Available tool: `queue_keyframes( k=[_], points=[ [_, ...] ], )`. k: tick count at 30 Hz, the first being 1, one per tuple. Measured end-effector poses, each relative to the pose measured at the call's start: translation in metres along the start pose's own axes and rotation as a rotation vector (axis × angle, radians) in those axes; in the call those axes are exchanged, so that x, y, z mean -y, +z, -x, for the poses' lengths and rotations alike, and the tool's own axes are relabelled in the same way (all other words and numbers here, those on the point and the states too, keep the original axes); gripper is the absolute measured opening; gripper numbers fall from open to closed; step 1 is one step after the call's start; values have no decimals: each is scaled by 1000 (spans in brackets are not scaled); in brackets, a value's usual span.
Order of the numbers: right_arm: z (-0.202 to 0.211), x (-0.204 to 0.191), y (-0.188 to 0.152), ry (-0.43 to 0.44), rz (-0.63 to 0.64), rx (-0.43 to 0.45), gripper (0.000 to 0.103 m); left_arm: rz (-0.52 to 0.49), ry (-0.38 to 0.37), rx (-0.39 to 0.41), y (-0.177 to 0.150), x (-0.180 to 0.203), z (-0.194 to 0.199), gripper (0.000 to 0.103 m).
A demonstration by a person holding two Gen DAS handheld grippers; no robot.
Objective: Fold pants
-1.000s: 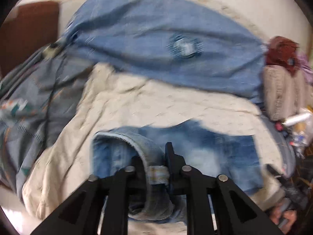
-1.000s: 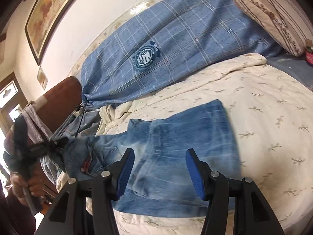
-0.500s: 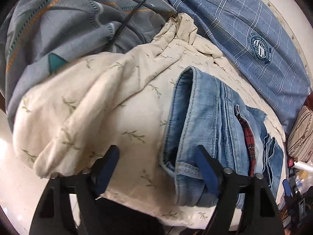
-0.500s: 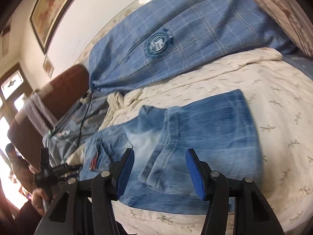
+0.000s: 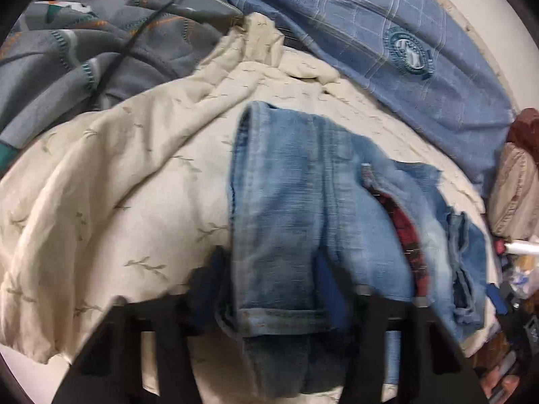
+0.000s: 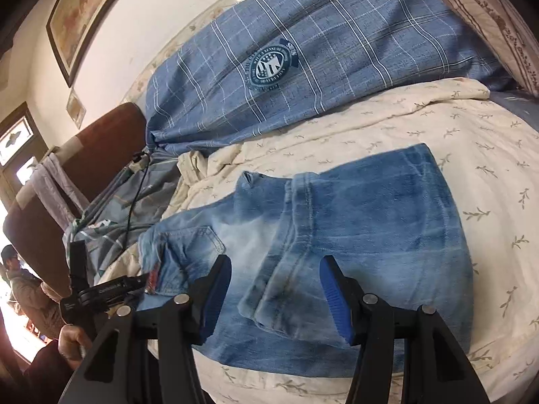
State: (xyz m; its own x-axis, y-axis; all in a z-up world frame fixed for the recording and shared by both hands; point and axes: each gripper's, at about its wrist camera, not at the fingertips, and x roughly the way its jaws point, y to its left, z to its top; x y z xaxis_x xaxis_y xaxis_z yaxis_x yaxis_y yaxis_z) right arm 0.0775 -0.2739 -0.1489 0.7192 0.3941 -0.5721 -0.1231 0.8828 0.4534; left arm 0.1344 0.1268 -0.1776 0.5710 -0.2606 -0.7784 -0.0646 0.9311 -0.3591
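Note:
Light blue jeans (image 5: 286,202) lie folded on a cream bedsheet (image 5: 118,202). In the left wrist view my left gripper (image 5: 273,289) straddles the near fold of the denim at the bed's edge. Its jaws are closing with the denim between them, and the blurred fingers flank the fold without squeezing it. The right wrist view shows the jeans (image 6: 370,222) spread across the sheet (image 6: 471,128). My right gripper (image 6: 278,298) hovers open over their near edge, and its blue pads (image 6: 219,296) hold nothing. At the far left a hand carries the left gripper (image 6: 101,293).
A blue plaid cloth with a round crest (image 6: 303,50) lies behind the jeans. A grey patterned blanket (image 5: 84,50) with a black cable (image 5: 134,33) is bunched at the left. A striped pillow (image 6: 498,17), a brown headboard (image 6: 101,144) and bedside clutter (image 5: 518,269) border the bed.
The left gripper released the waistband, opened wide, dropped to the jeans' near edge, and its jaws have since narrowed around the fold. The right gripper stayed open and drifted slightly sideways.

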Motion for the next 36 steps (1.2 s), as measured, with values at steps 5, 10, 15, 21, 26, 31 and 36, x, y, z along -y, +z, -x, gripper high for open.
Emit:
queue_keyframes(
  k=[5, 10, 15, 21, 26, 31, 36],
  points=[
    [-1, -12, 3, 7, 31, 20, 58, -33, 29, 31, -1, 20, 4, 24],
    [4, -8, 5, 10, 5, 41, 58, -67, 27, 68, 4, 31, 19, 21],
    [16, 7, 10, 10, -45, 76, 58, -130, -13, 147, 14, 59, 56, 18],
    [36, 35, 15, -41, -117, 125, 58, -322, -124, 208, 18, 146, 90, 14],
    [57, 69, 17, -42, -200, 136, 58, -394, -97, 212, 23, 184, 84, 14],
    [61, 76, 13, -39, -172, 98, 58, -256, 71, 195, 33, 126, 66, 25],
    [51, 62, 13, 1, -150, 67, 58, -28, 156, 80, 27, 26, 47, 56]
  ],
)
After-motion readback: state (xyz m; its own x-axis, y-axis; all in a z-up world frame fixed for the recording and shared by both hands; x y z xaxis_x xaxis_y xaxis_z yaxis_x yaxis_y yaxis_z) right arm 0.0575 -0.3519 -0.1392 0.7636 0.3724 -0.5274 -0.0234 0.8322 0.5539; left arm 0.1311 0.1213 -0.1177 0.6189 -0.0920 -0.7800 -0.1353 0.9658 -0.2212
